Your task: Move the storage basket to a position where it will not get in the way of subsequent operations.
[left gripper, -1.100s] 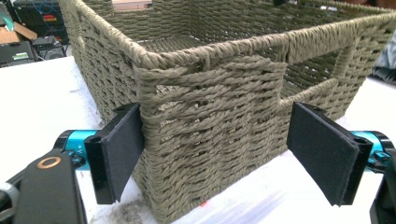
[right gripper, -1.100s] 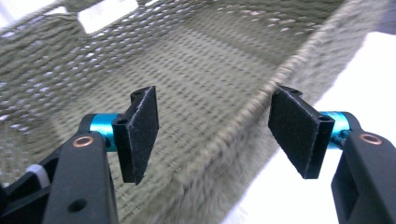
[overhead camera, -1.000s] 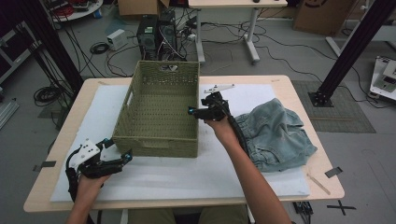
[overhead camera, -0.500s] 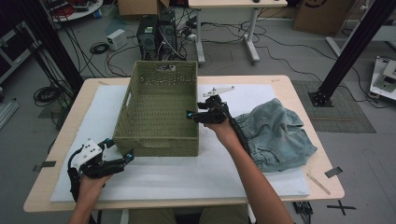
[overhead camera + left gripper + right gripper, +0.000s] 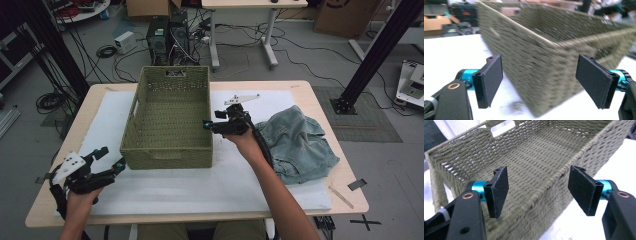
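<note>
While both grippers stand near the basket (image 5: pixel 170 117), neither holds anything.

Basket: olive woven, rectangular, sits upright on the white pad (image 5: pixel 260 185) covering the counter (image 5: pixel 320 90), a bit left of the pad's middle. Handle cutouts in the short end walls. Inside looks bare as far as the right gripper view reaches.

Right gripper (image 5: pixel 209 124): just beside the basket's right long wall, near its front half, pointing at that wall. In the right gripper view the fingers (image 5: pixel 499 191) are spread wide, with the basket's rim (image 5: pixel 564 173) running between them, one finger over the basket's inside, the other outside. Pads don't press on the wall. Whether the gripper touches the rim, can't tell.

Left gripper (image 5: pixel 112 159): just off the basket's front-left corner, low over the pad, pointing at that corner. In the left gripper view its fingers (image 5: pixel 490 80) are wide open, with the corner edge (image 5: pixel 534 82) framed between them but farther off; no contact. That view is motion-blurred.

Jeans (image 5: pixel 300 145): crumpled denim heap right of the basket, beyond the right hand, on the pad's right edge, apart from the basket.

Grey plate (image 5: pixel 242 99): flat on the pad, right of the basket's far end.
</note>
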The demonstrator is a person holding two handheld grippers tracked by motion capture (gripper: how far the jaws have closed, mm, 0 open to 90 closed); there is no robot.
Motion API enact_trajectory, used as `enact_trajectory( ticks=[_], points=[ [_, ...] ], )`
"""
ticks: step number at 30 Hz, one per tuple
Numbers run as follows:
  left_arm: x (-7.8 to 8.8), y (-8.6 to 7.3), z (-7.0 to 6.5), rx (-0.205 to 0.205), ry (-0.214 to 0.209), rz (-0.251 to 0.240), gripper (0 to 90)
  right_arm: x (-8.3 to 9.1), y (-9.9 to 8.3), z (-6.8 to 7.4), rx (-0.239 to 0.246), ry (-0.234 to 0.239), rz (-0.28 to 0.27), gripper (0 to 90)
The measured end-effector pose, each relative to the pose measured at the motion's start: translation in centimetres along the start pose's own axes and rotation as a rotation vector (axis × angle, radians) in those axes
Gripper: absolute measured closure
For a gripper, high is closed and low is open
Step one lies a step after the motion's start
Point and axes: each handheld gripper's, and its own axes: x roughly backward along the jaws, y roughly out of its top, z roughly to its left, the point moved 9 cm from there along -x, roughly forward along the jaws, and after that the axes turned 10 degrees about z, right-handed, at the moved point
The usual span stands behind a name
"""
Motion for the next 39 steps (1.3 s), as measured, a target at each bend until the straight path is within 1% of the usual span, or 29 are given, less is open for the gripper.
enact_trajectory(
  ticks=[1, 3, 4, 5, 6, 8, 9, 12, 14, 16, 18, 20, 22, 23, 26, 29, 35, 39],
  points=[
    [0.1, 0.4, 0.4, 0.012, 0.021, 0.001, 21.7, 0.3, -0.1, 0.0, 0.006, -0.008, -0.004, 33.5],
    [0.0, 1.2, 1.1, 0.040, 0.041, 0.003, 21.7, 0.9, -0.4, -0.1, 0.011, -0.021, -0.008, 32.5],
    [-0.1, 1.7, 1.3, 0.044, 0.054, 0.002, 21.6, 1.3, -0.5, -0.2, 0.013, -0.021, -0.013, 31.5],
    [-0.3, 2.2, 1.6, 0.041, 0.068, 0.003, 21.7, 1.7, -0.6, -0.2, 0.017, -0.024, -0.020, 30.7],
    [-0.6, 2.7, 1.6, 0.041, 0.071, -0.001, 21.6, 2.1, -0.8, -0.3, 0.020, -0.030, -0.027, 28.3],
    [-1.2, 3.6, 1.8, 0.031, 0.073, 0.002, 21.6, 2.9, -1.0, -0.6, 0.019, -0.055, -0.041, 23.9],
    [-1.6, 4.0, 1.8, 0.028, 0.071, 0.006, 20.7, 3.3, -1.2, -0.8, 0.029, -0.074, -0.042, 21.3],
    [-2.9, 5.0, 1.7, 0.014, 0.079, 0.030, 19.7, 4.6, -1.9, -1.2, 0.046, -0.123, -0.038, 20.5],
    [-3.6, 5.8, 1.7, 0.015, 0.087, 0.034, 19.7, 5.5, -2.3, -1.4, 0.064, -0.144, -0.052, 20.5],
    [-4.3, 6.5, 1.8, 0.013, 0.095, 0.047, 19.7, 6.5, -2.7, -1.7, 0.071, -0.153, -0.075, 20.5],
    [-5.0, 7.0, 1.7, 0.010, 0.097, 0.058, 19.7, 7.6, -3.2, -2.0, 0.064, -0.159, -0.091, 20.5],
    [-5.7, 7.4, 1.5, -0.004, 0.100, 0.083, 19.7, 8.5, -3.6, -2.3, 0.061, -0.157, -0.104, 20.6],
    [-6.4, 7.8, 1.4, -0.021, 0.106, 0.099, 19.7, 9.5, -4.2, -2.7, 0.057, -0.165, -0.108, 20.8],
    [-6.8, 7.9, 1.4, -0.020, 0.118, 0.116, 19.7, 9.9, -4.5, -2.9, 0.053, -0.160, -0.112, 20.8],
    [-7.9, 8.3, 1.5, -0.024, 0.148, 0.154, 21.3, 11.2, -5.3, -3.4, 0.044, -0.173, -0.129, 20.8],
    [-8.8, 8.6, 1.6, -0.023, 0.176, 0.177, 23.4, 12.2, -6.1, -4.0, 0.036, -0.185, -0.141, 20.8],
    [-10.1, 8.1, 2.1, -0.027, 0.242, 0.245, 25.8, 13.9, -7.1, -5.1, 0.013, -0.208, -0.160, 20.8],
    [-10.7, 7.6, 2.3, -0.021, 0.271, 0.283, 27.1, 14.7, -7.6, -5.7, 0.006, -0.218, -0.167, 20.8]
  ],
)
